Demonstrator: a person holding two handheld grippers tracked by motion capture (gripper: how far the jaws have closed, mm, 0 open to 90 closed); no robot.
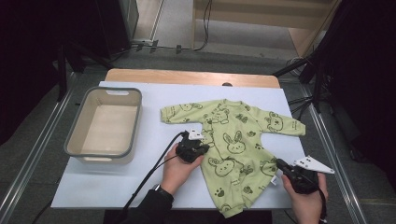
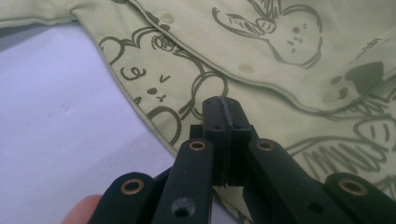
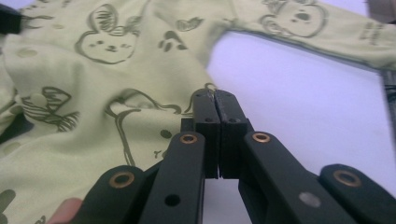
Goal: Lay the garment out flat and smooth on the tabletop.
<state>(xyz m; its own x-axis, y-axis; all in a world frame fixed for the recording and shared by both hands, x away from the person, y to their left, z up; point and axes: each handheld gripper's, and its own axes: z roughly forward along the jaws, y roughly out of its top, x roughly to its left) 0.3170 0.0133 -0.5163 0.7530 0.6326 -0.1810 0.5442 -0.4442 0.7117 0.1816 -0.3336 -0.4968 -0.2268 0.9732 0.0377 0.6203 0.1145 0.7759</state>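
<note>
Right hand-held gripper (image 1: 281, 164): nearest the high view's camera, at the bottom right, black, with a grey three-cornered plate on top. In the right gripper view its jaws are pressed together with no cloth seen between them; the tips sit at the right edge of the garment's body, over the pale surface.
Right hand (image 1: 306, 198): wraps the gripper's body from below.
Desk (image 1: 140, 74): wooden top, its far edge bare, the rest under a cover.
White sheet (image 1: 116, 182): flat, pale covering that spreads over most of the desk and carries everything else.
Light green baby romper printed with dark bunnies and bears (image 1: 233, 144): lies flat on the sheet, right of the centre, both sleeves spread out to the sides, neck toward the far edge, legs toward the person. The left gripper view shows round snaps along its front flap.
Beige rectangular plastic tub with a grey rim (image 1: 135, 116): stands on the left part of the sheet, well apart from the romper, nothing seen inside.
Left hand-held gripper (image 1: 201, 141): black, at the romper's left side below the sleeve. In the left gripper view its jaws are pressed together, tips over the cloth just inside its edge; whether they pinch a fold I cannot tell.
Left hand (image 1: 180, 168): holds that gripper, dark sleeve behind it.
</note>
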